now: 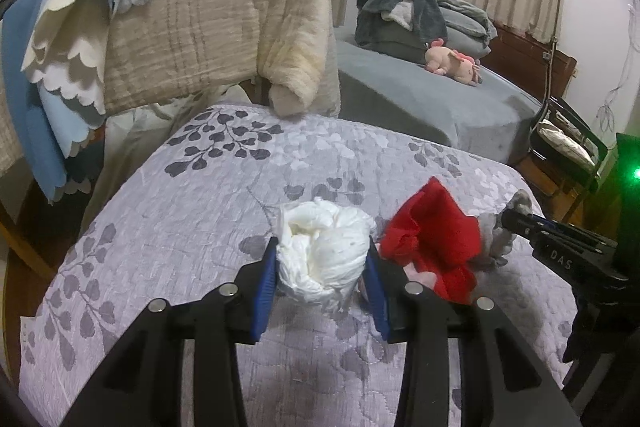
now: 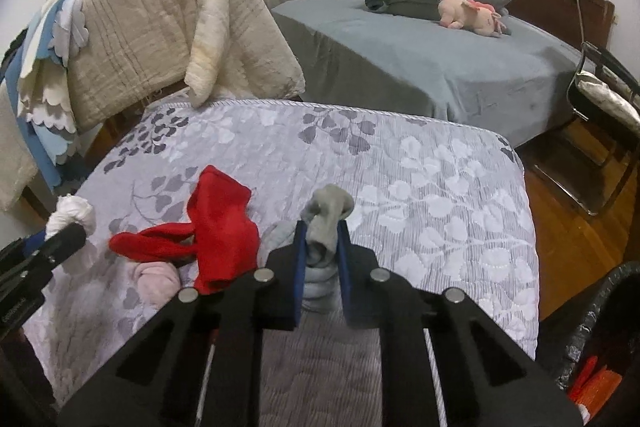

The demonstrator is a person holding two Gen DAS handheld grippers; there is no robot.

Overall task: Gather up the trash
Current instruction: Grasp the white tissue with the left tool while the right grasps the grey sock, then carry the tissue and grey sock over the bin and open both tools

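My left gripper (image 1: pixel 323 247) is shut on a crumpled white tissue wad (image 1: pixel 324 247), held just above the floral quilt (image 1: pixel 200 211). My right gripper (image 2: pixel 322 231) is shut on a grey sock (image 2: pixel 325 223); it also shows in the left wrist view (image 1: pixel 504 223). A red cloth (image 2: pixel 220 223) lies between the two grippers, also seen in the left wrist view (image 1: pixel 436 235). A pink cloth (image 2: pixel 156 283) sits under the red one. The left gripper with the tissue wad (image 2: pixel 70 213) shows at the left edge of the right wrist view.
A chair draped with a beige blanket (image 1: pixel 224 19) and blue-white cloths (image 1: pixel 52 67) stands behind the quilt. A grey bed (image 2: pixel 440 59) with a pink plush toy (image 2: pixel 472 13) lies beyond. A black bin with a bag (image 2: pixel 600 347) is at lower right, on wooden floor (image 2: pixel 580 227).
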